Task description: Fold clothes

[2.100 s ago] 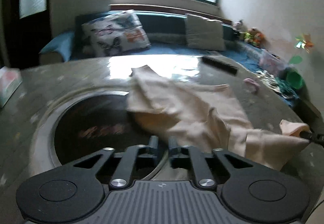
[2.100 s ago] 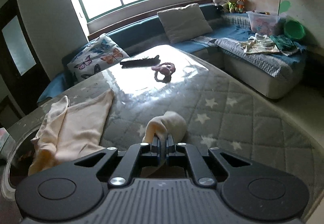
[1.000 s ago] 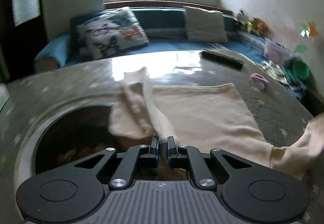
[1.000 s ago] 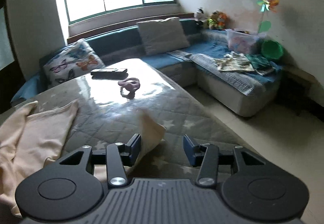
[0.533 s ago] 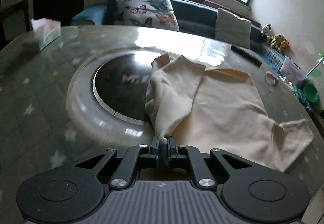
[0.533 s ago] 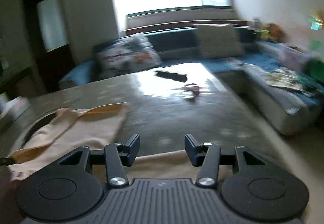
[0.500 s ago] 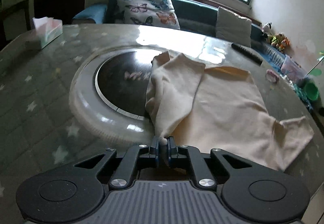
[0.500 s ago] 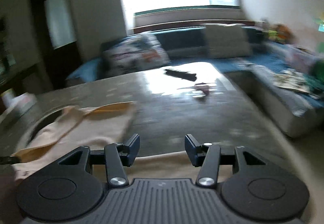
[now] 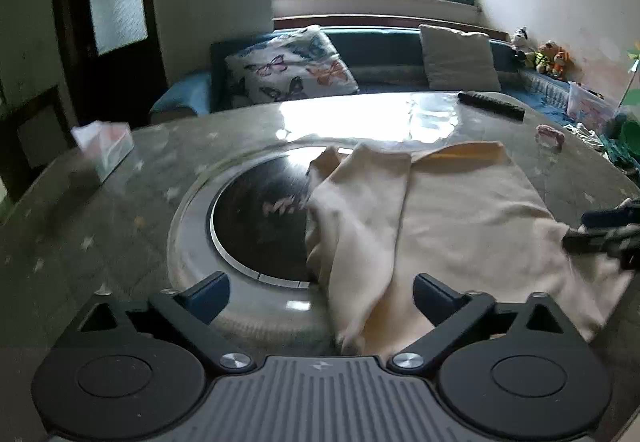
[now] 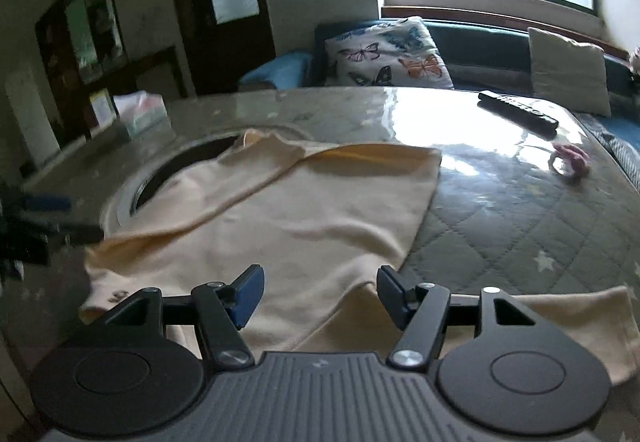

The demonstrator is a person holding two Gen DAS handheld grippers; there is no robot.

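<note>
A cream long-sleeved top (image 9: 460, 218) lies spread on the round quilted table (image 9: 100, 226), its left sleeve folded across the body and partly over the dark round inset (image 9: 260, 226). My left gripper (image 9: 320, 292) is open, the sleeve's end lying between its fingers. My right gripper (image 10: 320, 292) is open and empty just above the top's near edge (image 10: 280, 242). The right gripper also shows at the right edge of the left wrist view (image 9: 608, 230); the left one shows blurred at the left edge of the right wrist view (image 10: 36, 226).
A tissue box (image 9: 105, 146) stands at the table's far left. A black remote (image 9: 491, 105) and a pink hair tie (image 9: 550, 134) lie at the far right. A sofa with a butterfly cushion (image 9: 290, 68) runs behind the table.
My left gripper has opened and let go of the sleeve, which now lies on the top. My right gripper, open throughout the last second, has swung left to face the garment.
</note>
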